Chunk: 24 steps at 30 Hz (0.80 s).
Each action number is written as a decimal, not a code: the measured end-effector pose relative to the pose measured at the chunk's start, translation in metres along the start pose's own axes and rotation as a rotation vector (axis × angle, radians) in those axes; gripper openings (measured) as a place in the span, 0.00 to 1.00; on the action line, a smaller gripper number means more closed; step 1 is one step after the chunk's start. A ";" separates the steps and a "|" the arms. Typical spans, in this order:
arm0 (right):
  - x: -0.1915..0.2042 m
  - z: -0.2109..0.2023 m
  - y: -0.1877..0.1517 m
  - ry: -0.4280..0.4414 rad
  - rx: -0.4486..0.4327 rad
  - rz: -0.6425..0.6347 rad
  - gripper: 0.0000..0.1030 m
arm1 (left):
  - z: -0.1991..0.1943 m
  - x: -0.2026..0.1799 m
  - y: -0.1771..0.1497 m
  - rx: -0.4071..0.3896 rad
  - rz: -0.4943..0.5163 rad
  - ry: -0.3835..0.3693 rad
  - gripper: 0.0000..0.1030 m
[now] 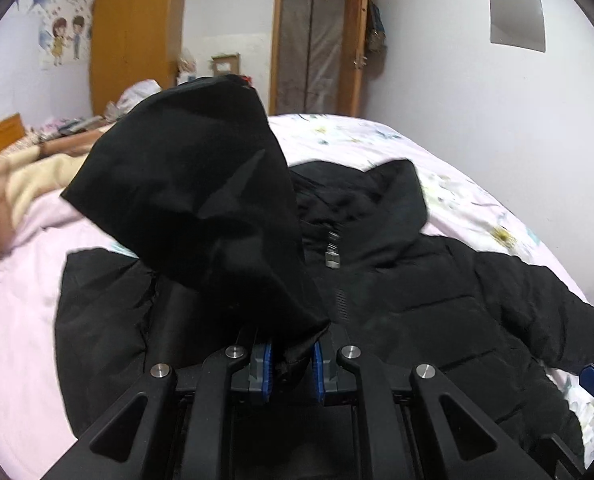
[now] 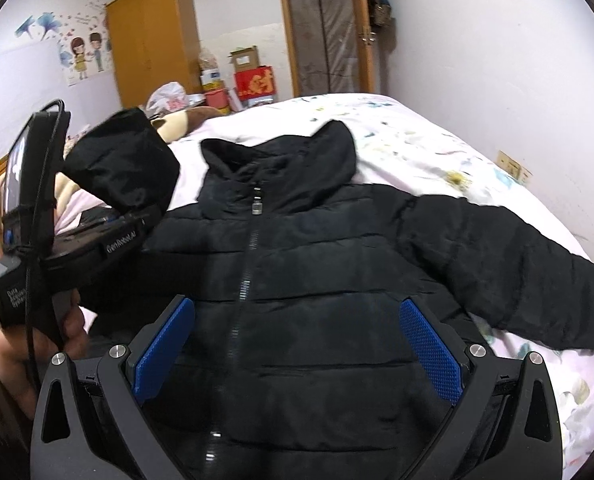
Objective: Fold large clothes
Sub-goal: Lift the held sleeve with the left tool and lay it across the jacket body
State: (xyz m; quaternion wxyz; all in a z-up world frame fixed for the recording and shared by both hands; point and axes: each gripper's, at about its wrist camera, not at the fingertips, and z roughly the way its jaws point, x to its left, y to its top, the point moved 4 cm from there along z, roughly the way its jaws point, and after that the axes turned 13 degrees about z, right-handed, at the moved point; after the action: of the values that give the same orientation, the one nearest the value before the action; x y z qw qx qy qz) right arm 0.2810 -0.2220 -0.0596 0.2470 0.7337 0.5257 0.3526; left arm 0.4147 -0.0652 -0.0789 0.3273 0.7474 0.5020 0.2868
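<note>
black puffer jacket (image 2: 297, 264) lies front-up on the bed, zipped, collar standing at the far end, one sleeve (image 2: 509, 264) spread flat to the side, other sleeve (image 1: 201, 208) lifted off the bed and bunched up above the chest

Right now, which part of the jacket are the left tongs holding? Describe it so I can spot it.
On the pink bedspread lies a black puffer jacket, zipped, front up. The left tongs are shut on the cuff of its sleeve, lifted off the bed. Unlike the other sleeve, which lies flat and stretched out, this one stands bunched in the air.
</note>
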 end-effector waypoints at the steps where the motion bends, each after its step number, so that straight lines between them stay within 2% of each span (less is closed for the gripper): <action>1: -0.006 0.000 0.001 -0.006 -0.003 0.006 0.99 | 0.005 -0.008 -0.001 0.003 0.007 -0.012 0.15; 4: -0.023 0.000 0.005 -0.035 -0.014 0.017 0.99 | 0.017 -0.031 -0.003 0.015 0.043 -0.037 0.15; 10: -0.050 0.000 0.012 -0.086 -0.019 0.039 0.99 | 0.041 -0.053 -0.012 0.081 0.041 -0.027 0.16; 11: -0.052 0.000 0.012 -0.092 -0.019 0.040 0.99 | 0.044 -0.056 -0.014 0.092 0.046 -0.024 0.19; 12: -0.053 -0.001 0.012 -0.095 -0.019 0.040 0.99 | 0.046 -0.059 -0.016 0.100 0.047 -0.038 0.22; 14: -0.055 -0.001 0.014 -0.099 -0.020 0.039 0.99 | 0.047 -0.061 -0.017 0.100 0.039 -0.096 0.42; 15: -0.055 0.000 0.014 -0.101 -0.020 0.038 0.99 | 0.044 -0.062 -0.018 0.091 0.036 -0.127 0.48; 16: -0.055 0.000 0.016 -0.103 -0.021 0.036 0.99 | 0.042 -0.063 -0.018 0.086 0.039 -0.135 0.61; 17: -0.055 0.000 0.018 -0.105 -0.022 0.035 0.99 | 0.039 -0.062 -0.018 0.084 0.043 -0.140 0.69; 20: -0.052 0.003 0.029 -0.109 -0.024 0.022 0.99 | 0.017 -0.051 -0.019 0.053 0.040 -0.156 0.71; 22: -0.046 0.010 0.039 -0.118 -0.034 -0.010 0.99 | 0.001 -0.039 -0.020 0.032 0.048 -0.135 0.78; 24: -0.039 0.025 0.045 -0.136 -0.015 -0.063 0.99 | -0.013 -0.021 -0.021 0.018 0.031 -0.088 0.80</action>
State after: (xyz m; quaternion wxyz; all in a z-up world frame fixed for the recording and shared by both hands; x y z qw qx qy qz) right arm 0.3196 -0.2730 -0.0518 0.2984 0.7371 0.5279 0.2981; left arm 0.3861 -0.0764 -0.0893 0.3376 0.7699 0.4782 0.2542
